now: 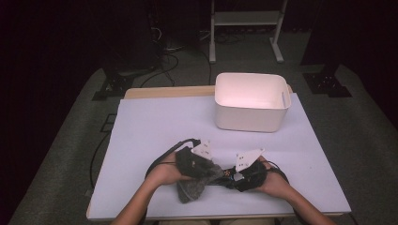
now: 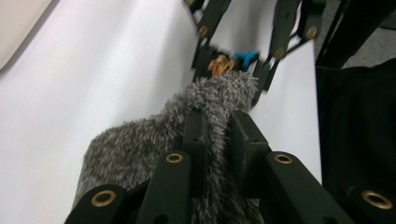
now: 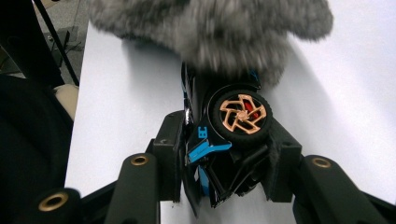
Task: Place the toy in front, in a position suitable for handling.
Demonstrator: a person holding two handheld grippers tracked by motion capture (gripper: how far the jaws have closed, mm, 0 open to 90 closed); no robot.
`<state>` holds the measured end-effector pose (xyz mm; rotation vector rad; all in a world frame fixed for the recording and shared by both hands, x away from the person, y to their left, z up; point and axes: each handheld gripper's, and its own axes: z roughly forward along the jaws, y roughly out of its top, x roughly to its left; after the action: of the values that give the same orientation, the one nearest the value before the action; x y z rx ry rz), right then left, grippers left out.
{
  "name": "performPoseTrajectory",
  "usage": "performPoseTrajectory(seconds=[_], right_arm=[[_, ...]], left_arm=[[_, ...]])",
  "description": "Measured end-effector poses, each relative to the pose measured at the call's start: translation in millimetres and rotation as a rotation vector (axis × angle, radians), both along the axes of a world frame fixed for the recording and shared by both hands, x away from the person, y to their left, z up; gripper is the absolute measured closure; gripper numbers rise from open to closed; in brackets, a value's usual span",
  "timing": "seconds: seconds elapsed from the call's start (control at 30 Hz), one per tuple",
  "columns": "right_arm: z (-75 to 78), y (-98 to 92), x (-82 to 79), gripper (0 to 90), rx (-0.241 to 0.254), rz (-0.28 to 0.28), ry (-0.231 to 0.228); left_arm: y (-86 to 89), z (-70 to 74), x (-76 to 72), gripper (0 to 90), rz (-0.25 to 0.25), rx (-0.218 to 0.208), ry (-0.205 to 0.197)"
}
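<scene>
Step judged: pulling grey fuzzy fabric pouch (image 1: 195, 180) off black toy car with blue trim and copper-spoked wheel (image 3: 224, 140).

- Left gripper (image 1: 199, 166) clamped tight on pouch fabric; right gripper (image 1: 241, 176) clamped on car body, wheel sideways between jaws.
- Both at 6 o'clock of white surface (image 1: 155, 126); white plastic bin (image 1: 251, 101) at 1 o'clock, apart.
- Pouch mouth touches car nose; keep right hand fixed, draw left toward 9 o'clock.
- Risk: fabric snagging wheel; keep low, steady.

Black grippers (image 1: 220, 172) w/ brass screws, grey plates.
</scene>
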<state>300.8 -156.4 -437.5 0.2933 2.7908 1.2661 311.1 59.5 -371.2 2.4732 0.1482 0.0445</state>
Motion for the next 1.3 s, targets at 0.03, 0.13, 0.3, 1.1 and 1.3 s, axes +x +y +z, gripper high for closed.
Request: performPoseTrajectory(seconds=[0.03,0.13,0.3,1.1,1.3], right_arm=[[-0.1,0.0,0.1,55.9,0.0,0.0,0.0],[-0.3,0.0,0.1,55.9,0.003,-0.004,0.005],[-0.8,-1.0,0.7,55.8,0.01,-0.013,0.024],[-1.0,-1.0,1.9,55.8,0.006,-0.004,0.02],[-1.6,-1.0,2.9,55.6,0.007,-0.003,0.02]], left_arm=[[-4.5,-0.1,-0.2,78.1,-0.013,0.001,-0.002],[-24.0,-1.0,-2.0,77.6,-0.057,-0.01,-0.002],[-33.6,-3.3,0.8,77.5,-0.064,-0.018,0.011],[74.6,-6.2,6.1,77.2,0.145,-0.069,0.055],[52.6,-2.7,7.5,73.4,0.085,-0.08,0.061]])
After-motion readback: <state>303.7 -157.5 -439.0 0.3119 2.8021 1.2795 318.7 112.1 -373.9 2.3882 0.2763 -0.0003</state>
